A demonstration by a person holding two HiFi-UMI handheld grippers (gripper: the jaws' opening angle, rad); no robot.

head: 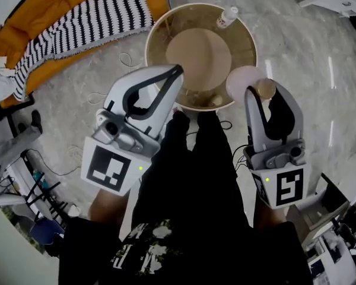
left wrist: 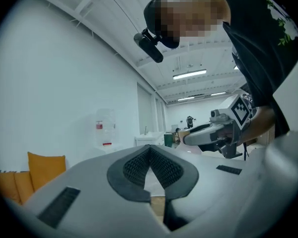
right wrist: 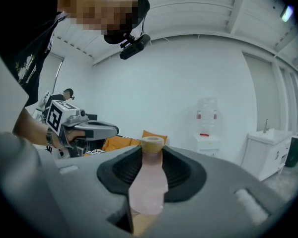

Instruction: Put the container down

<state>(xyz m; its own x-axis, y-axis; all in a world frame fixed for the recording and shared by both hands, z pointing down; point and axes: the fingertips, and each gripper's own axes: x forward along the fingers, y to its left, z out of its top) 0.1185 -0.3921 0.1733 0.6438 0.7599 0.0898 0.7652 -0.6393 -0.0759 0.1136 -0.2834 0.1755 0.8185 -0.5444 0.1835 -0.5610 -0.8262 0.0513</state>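
right gripper (head: 264, 94): closed partway on the container, pads pressing both its sides, neck and cap poking out past the tips
left gripper (head: 177, 71): tips pressed together, loop-shaped gap behind them, nothing held
gripper count: two, one per hand, each with a marker cube at the back
container (head: 243, 82): one, pale pink and translucent with a tan cap (right wrist: 152, 144); off the counter, held in the right gripper
container place: in the head view over the counter's near right rim; in the right gripper view upright between the pads
counter (head: 160, 22): one, round, tan, raised rim, standing on a marble floor
white bottle (head: 227, 16): one, on the counter at the far rim, well apart from both grippers
left gripper place: over the counter's near left rim, apart from the right gripper
striped blanket (head: 89, 22): one, black and white, lying on an orange couch (head: 24, 28) at far left
water dispenser (right wrist: 207, 118): one, against the white wall in the right gripper view
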